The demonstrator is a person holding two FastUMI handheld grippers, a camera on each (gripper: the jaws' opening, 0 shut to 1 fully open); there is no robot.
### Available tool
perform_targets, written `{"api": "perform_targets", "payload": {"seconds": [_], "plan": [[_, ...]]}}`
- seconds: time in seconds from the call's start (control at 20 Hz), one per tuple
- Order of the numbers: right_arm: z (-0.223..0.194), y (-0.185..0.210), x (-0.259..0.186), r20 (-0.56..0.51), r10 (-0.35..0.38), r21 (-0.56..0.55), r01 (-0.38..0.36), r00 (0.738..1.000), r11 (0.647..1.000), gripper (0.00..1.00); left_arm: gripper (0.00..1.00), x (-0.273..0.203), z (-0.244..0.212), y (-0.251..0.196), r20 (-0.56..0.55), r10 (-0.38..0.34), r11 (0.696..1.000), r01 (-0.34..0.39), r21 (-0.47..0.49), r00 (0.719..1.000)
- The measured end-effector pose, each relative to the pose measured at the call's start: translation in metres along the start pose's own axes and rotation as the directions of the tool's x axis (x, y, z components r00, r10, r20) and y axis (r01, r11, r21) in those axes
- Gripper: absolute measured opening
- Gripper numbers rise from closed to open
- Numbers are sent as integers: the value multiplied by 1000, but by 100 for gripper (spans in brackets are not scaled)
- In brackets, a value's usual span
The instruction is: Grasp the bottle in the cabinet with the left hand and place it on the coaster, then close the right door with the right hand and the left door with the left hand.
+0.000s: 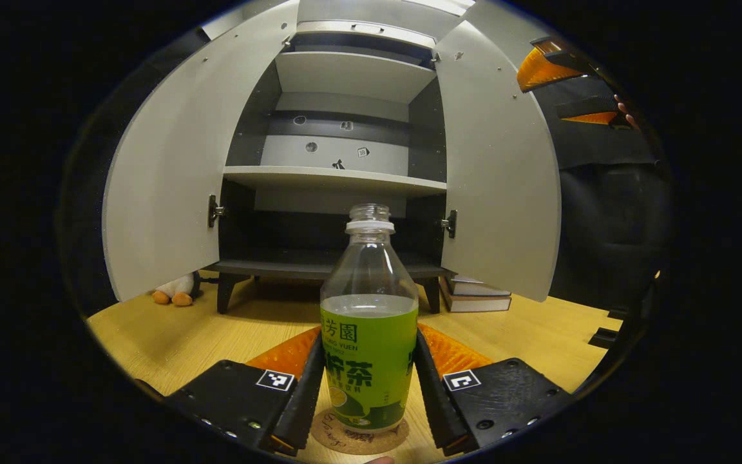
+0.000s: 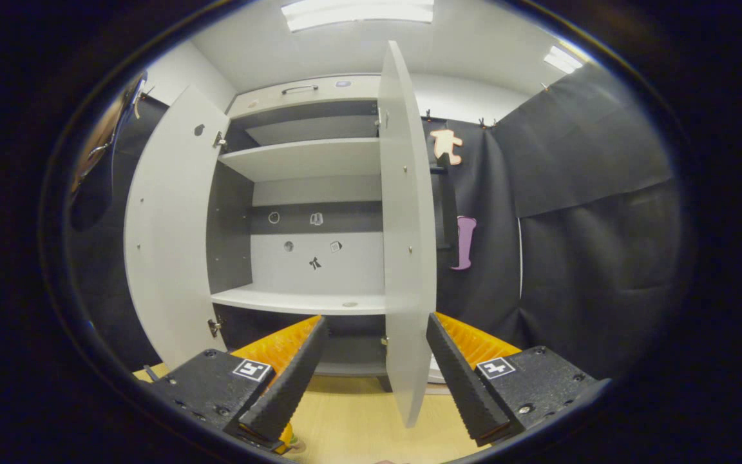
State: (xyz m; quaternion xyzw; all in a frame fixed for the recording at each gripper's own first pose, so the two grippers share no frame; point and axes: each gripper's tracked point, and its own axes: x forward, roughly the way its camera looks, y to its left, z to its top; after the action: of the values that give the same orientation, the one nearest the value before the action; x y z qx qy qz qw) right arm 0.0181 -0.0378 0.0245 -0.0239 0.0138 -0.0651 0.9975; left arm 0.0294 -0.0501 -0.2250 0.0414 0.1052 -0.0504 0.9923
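A clear, uncapped bottle (image 1: 369, 335) with a green label stands upright on a round cork coaster (image 1: 358, 439) on the wooden table. My left gripper (image 1: 369, 386) is shut on the bottle, one finger pressing each side of the label. Behind it the grey cabinet (image 1: 339, 177) has its left door (image 1: 171, 180) and right door (image 1: 500, 174) swung open. In the right gripper view, my right gripper (image 2: 374, 386) is open and held up before the right door (image 2: 408, 258), whose edge appears between the fingers, farther off. The right gripper (image 1: 570, 93) is also in sight beyond that door.
A plush toy (image 1: 174, 293) lies on the table (image 1: 152, 335) by the cabinet's left leg. Stacked books (image 1: 477, 298) sit under the right door. The left door (image 2: 165, 245) stands wide open. Black cloth walls close off the right side.
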Motion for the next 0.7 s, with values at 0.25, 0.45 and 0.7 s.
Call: {"api": "perform_targets", "payload": {"seconds": [0.25, 0.45, 0.7], "plan": [[-8, 5, 4, -35, 1, -22, -1, 999, 1000, 100, 69, -8, -11, 2, 2, -26, 1000, 26, -8, 1000], [-3, 11, 2, -24, 12, -41, -13, 1000, 999, 100, 73, -9, -8, 1, 10, -29, 999, 29, -20, 1000], [-7, 18, -2, -38, 16, -57, -18, 999, 998, 100, 79, -16, -8, -3, 22, -46, 999, 46, 4, 999]]}}
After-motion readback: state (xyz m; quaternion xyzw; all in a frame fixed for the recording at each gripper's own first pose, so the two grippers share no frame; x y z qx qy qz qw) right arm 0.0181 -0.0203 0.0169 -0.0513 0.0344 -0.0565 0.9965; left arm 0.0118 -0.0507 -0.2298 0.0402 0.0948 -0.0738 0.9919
